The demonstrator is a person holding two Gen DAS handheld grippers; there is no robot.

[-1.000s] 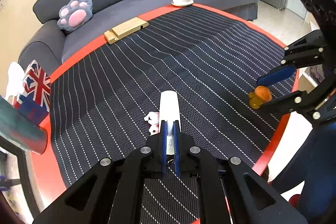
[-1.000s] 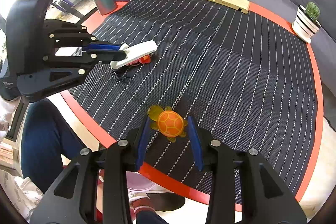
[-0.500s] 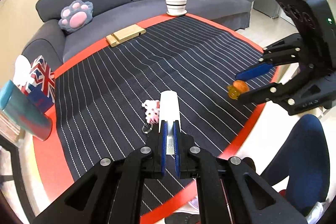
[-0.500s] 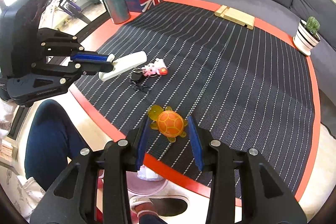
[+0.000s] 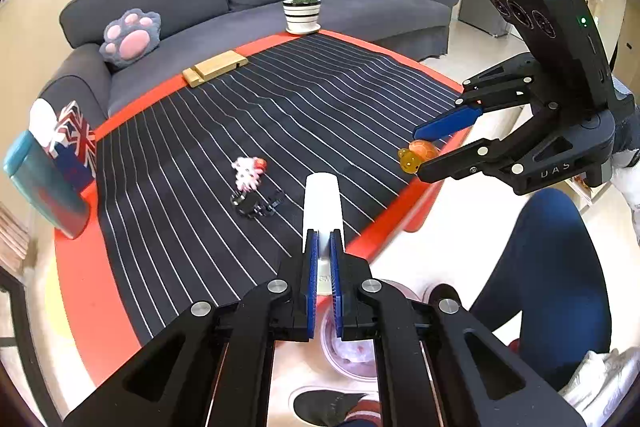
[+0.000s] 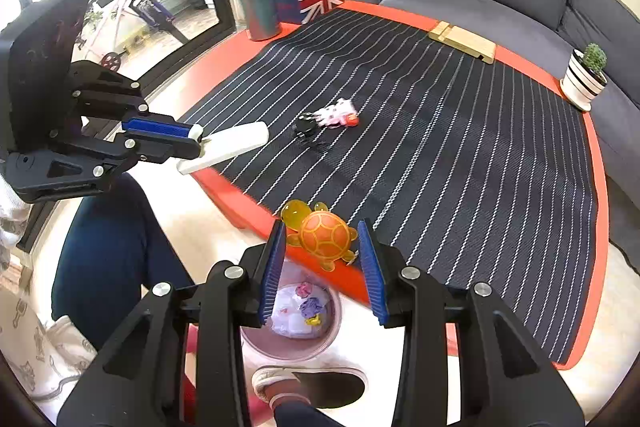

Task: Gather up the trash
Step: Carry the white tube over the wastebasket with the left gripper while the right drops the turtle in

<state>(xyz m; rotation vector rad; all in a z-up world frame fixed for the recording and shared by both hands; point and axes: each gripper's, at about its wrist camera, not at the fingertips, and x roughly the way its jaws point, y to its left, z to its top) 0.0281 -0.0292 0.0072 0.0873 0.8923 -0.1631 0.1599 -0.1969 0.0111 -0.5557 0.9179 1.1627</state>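
Observation:
My left gripper (image 5: 324, 239) is shut on a flat white stick-shaped piece (image 5: 322, 201), held out over the table's near red rim; the right wrist view shows the same white piece (image 6: 236, 145) in that left gripper (image 6: 194, 141). My right gripper (image 6: 322, 239) is shut on an orange toy turtle (image 6: 322, 237), lifted above the table edge; from the left wrist view the turtle (image 5: 418, 153) sits between the right gripper's blue pads (image 5: 448, 123). Below both, on the floor, stands a pink bin (image 6: 294, 337) with crumpled scraps inside, also visible as the bin (image 5: 352, 349) under my left gripper.
A pink-and-white keychain toy with black keys (image 5: 250, 183) lies on the striped cloth (image 5: 300, 115). At the table's edges stand a teal bottle (image 5: 44, 187), a flag tissue box (image 5: 72, 139), a wooden block (image 5: 214, 67) and a potted cactus (image 5: 302, 9). A person's legs and shoes are beside the bin.
Both grippers have pulled back from the table's middle toward its near edge and risen a little, each still carrying its object. The bin on the floor has come into view beneath them.

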